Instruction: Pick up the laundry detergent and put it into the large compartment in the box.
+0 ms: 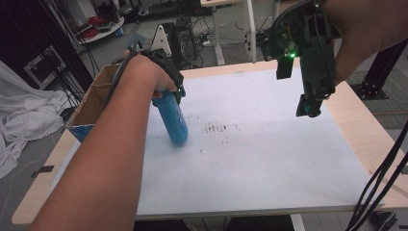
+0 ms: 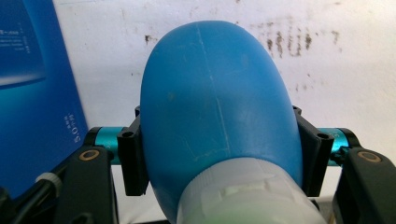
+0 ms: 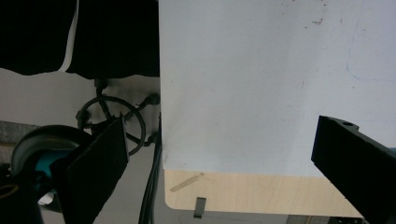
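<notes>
While clamped (left gripper), blue bottle.

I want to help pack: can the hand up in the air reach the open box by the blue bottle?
Probably not straight away. The right gripper hangs high over the far side, and the left gripper, its arm and the blue bottle lie between it and the cardboard box.

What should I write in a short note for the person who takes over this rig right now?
Left gripper: shut on the blue bottle, which leans with its base on the white table, beside the open cardboard box.
Right gripper: open, empty, held above the table's right side.
Done: bottle gripped.
Left: probably move the bottle, perhaps into the box; its destination is not certain.
</notes>
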### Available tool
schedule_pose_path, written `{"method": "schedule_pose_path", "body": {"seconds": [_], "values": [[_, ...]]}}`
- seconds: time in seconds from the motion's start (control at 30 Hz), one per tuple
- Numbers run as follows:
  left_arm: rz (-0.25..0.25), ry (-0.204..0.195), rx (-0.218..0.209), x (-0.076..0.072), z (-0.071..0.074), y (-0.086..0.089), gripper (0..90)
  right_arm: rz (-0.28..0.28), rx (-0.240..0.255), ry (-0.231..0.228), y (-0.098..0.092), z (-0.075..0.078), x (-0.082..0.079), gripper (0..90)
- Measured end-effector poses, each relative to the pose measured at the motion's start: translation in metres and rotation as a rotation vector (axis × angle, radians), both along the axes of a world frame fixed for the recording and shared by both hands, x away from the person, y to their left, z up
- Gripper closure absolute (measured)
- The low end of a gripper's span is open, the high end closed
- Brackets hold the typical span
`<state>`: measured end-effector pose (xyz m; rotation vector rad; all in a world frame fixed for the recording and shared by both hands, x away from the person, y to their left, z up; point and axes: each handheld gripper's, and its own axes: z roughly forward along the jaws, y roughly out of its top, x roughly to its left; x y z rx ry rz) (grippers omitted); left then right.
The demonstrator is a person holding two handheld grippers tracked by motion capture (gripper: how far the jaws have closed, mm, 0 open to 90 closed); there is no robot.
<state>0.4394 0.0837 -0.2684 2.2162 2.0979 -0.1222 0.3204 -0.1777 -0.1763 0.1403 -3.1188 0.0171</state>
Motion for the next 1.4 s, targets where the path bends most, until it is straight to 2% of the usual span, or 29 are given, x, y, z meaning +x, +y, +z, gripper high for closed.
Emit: {"method": "schedule_pose_path", "body": {"seconds": [0.13, 0.23, 0.47, 0.57, 0.67, 0.7, 0.73, 0.77, 1.03, 1.07, 1.1, 1.13, 1.27, 1.4], "values": [[-0.04, -0.006, -0.014, -0.002, 0.018, 0.004, 35.4, 0.003, 0.002, -0.004, 0.0, 0.002, -0.001, 3.0], [-0.071, -0.018, -0.007, -0.003, 0.033, 0.004, 35.5, 0.005, 0.003, -0.005, 0.001, 0.003, -0.001, 3.0], [-0.188, -0.025, 0.0, -0.009, 0.07, 0.005, 35.5, 0.013, 0.002, -0.007, 0.004, 0.003, -0.001, 3.0], [-0.221, -0.032, 0.004, -0.012, 0.084, 0.007, 35.5, 0.012, 0.002, -0.009, 0.005, 0.004, 0.0, 3.0], [-0.271, -0.053, 0.013, -0.015, 0.1, 0.012, 35.5, 0.019, 0.003, -0.007, 0.006, 0.004, 0.0, 3.0], [-0.288, -0.055, 0.018, -0.015, 0.104, 0.015, 35.5, -0.012, -0.014, -0.002, 0.006, 0.005, -0.002, 3.0], [-0.3, -0.064, 0.023, -0.016, 0.108, 0.017, 35.5, 0.016, 0.003, -0.008, 0.007, 0.004, 0.0, 3.0], [-0.309, -0.07, 0.027, -0.017, 0.112, 0.019, 35.5, 0.014, 0.003, -0.01, 0.007, 0.004, 0.0, 3.0], [-0.326, -0.078, 0.048, -0.019, 0.137, 0.043, 35.6, -0.001, 0.007, -0.011, 0.006, 0.005, 0.0, 3.0], [-0.319, -0.081, 0.048, -0.019, 0.14, 0.046, 35.6, 0.001, 0.006, -0.01, 0.005, 0.005, 0.001, 3.0], [-0.312, -0.083, 0.048, -0.02, 0.143, 0.05, 35.6, -0.045, -0.019, -0.004, 0.005, 0.007, -0.002, 3.0], [-0.307, -0.085, 0.047, -0.02, 0.147, 0.054, 35.6, -0.004, 0.006, -0.012, 0.005, 0.005, 0.001, 3.0], [-0.268, -0.105, 0.033, -0.024, 0.158, 0.068, 35.7, -0.014, 0.004, -0.008, 0.005, 0.006, 0.002, 3.0], [-0.249, -0.115, 0.032, -0.027, 0.169, 0.084, 35.7, -0.016, 0.003, -0.009, 0.007, 0.006, 0.004, 3.0]]}}
